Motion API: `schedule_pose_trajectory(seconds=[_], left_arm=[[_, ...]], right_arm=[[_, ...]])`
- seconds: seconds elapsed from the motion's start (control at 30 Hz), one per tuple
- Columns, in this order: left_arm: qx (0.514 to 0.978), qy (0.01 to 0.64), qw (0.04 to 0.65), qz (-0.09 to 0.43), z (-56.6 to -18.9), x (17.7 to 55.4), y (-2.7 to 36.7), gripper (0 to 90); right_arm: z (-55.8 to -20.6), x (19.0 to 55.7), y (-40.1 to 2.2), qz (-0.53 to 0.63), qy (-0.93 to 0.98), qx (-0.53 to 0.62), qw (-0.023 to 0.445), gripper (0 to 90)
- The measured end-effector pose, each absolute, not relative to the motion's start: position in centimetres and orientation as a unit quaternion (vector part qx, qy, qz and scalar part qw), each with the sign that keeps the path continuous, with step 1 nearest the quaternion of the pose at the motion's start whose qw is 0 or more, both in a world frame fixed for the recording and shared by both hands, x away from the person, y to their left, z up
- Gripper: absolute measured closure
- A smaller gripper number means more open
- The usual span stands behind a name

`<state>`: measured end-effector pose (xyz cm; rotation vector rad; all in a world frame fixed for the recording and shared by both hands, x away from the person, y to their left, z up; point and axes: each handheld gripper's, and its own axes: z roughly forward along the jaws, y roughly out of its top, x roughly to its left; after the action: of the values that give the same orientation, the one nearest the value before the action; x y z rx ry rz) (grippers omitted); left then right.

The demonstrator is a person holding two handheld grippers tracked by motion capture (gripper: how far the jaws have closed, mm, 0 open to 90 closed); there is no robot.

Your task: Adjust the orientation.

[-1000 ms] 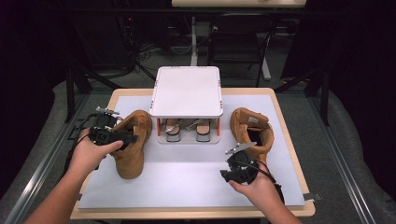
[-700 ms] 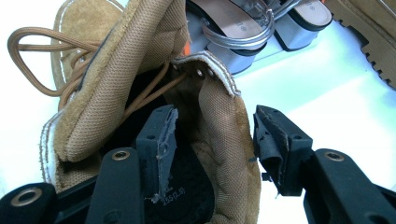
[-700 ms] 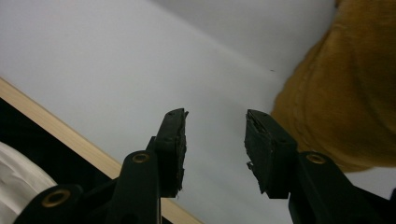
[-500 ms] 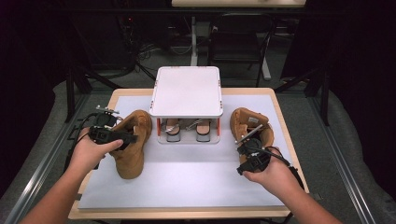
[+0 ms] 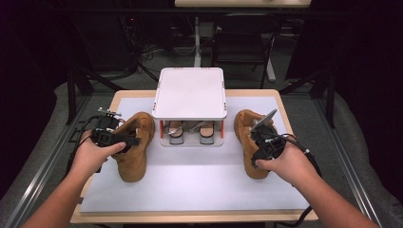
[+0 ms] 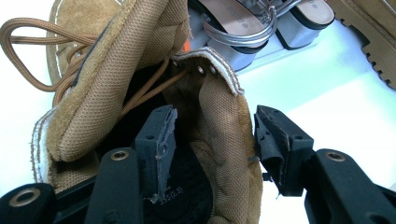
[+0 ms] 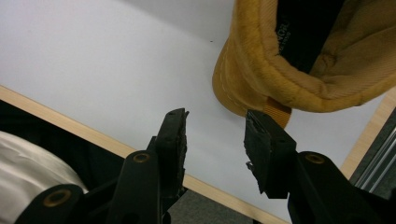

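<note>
Two tan lace-up boots stand on a white mat (image 5: 190,185). The left boot (image 5: 135,149) lies under my left gripper (image 5: 124,139). In the left gripper view that gripper (image 6: 212,126) straddles the padded collar (image 6: 224,135) of the left boot (image 6: 116,70): one jaw is inside the opening, the other outside, and a dark gap shows beside the inner pad. My right gripper (image 5: 260,137) hovers over the heel end of the right boot (image 5: 247,126). In its own view the right gripper (image 7: 215,140) is open with nothing between the jaws, just short of the right boot's (image 7: 303,56) heel loop (image 7: 276,112).
A white raised shelf (image 5: 190,92) stands mid-table between the boots, with a pair of sandals (image 5: 190,132) under it. The sandals (image 6: 233,18) lie just past the left boot. The table's wooden front edge (image 7: 70,121) runs below the right gripper. Dark floor and metal rails surround the table.
The right hand has come up from the table's front right and moved forward to the right boot's heel. The left hand and its boot have stayed put.
</note>
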<state>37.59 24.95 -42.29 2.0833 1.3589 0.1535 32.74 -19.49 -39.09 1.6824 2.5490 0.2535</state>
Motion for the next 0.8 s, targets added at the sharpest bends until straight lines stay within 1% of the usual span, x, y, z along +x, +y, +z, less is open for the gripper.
schedule_pose_trajectory(seconds=[0.2, 0.5, 0.67, 0.8], left_arm=[[0.793, 0.517, 0.318, 0.059, -42.3, 37.6, 24.9, 48.2], [0.794, 0.516, 0.317, 0.060, -42.3, 37.6, 24.9, 48.1], [0.794, 0.516, 0.317, 0.059, -42.4, 37.6, 24.9, 48.0], [0.795, 0.516, 0.315, 0.058, -42.4, 37.6, 24.9, 47.9]], right_arm=[[-37.7, 34.2, -20.0, 0.076, 0.822, 0.564, 0.031, 58.9], [-37.0, 36.0, -20.3, 0.069, 0.812, 0.579, 0.017, 59.4], [-36.5, 36.9, -20.1, 0.078, 0.807, 0.585, 0.022, 58.8], [-36.9, 37.8, -19.8, 0.078, 0.803, 0.590, 0.025, 58.6]])
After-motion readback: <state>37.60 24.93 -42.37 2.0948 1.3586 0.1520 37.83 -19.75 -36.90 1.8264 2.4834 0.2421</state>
